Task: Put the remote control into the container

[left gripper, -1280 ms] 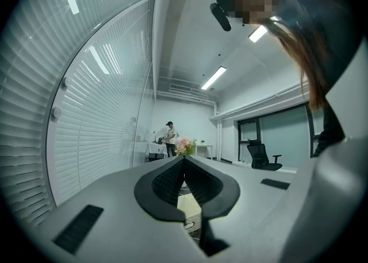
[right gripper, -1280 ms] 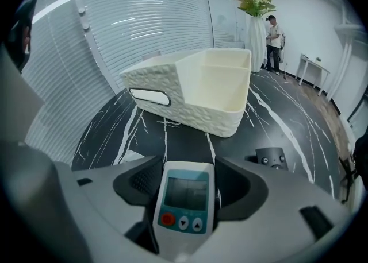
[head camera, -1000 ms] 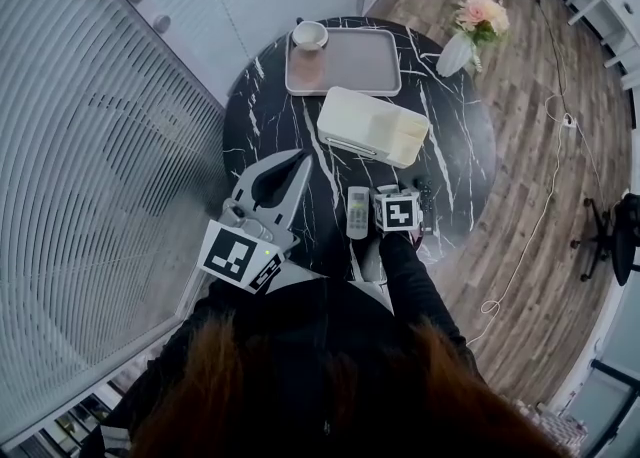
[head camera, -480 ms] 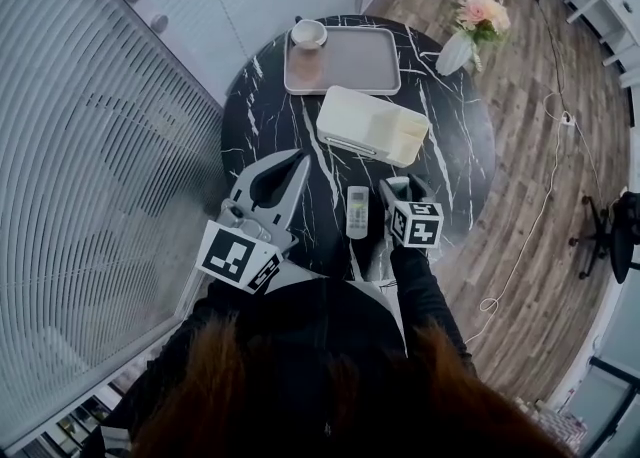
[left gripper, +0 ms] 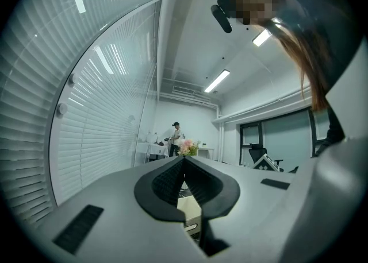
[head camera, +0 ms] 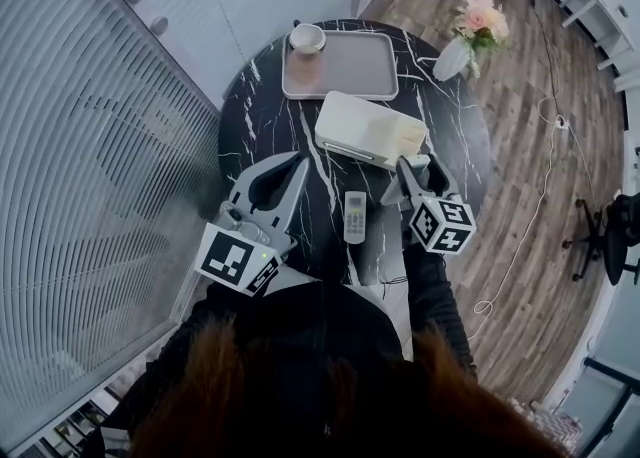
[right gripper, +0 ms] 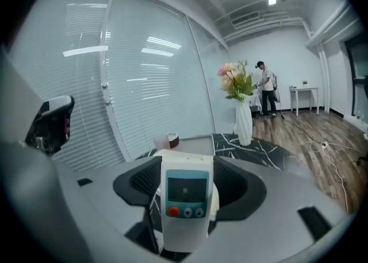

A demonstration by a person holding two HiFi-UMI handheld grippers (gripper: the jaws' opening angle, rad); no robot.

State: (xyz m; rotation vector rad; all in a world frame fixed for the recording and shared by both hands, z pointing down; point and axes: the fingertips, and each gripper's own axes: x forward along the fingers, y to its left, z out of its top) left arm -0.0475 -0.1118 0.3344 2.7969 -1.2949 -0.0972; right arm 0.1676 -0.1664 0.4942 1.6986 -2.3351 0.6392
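A white remote control (right gripper: 186,198) with a small screen and an orange button stands upright between the jaws of my right gripper (right gripper: 185,182), which is shut on it. In the head view the right gripper (head camera: 413,172) hovers just before the near right corner of the cream, open-topped container (head camera: 370,129). A second white remote (head camera: 355,216) lies flat on the black marble table (head camera: 262,121), to the left of that gripper. My left gripper (head camera: 298,164) hangs over the table's near left part, shut and holding nothing. Through its jaws the left gripper view shows a bit of the container (left gripper: 190,210).
A grey tray (head camera: 345,63) at the table's far side carries a white cup (head camera: 307,37) and a brownish glass (head camera: 305,68). A white vase with pink flowers (head camera: 470,31) stands at the far right edge. Slatted blinds run along the left, and wooden floor lies to the right.
My right gripper has risen from low at the table's near edge and swung right and forward toward the container. The remote on the table and the left gripper have stayed put.
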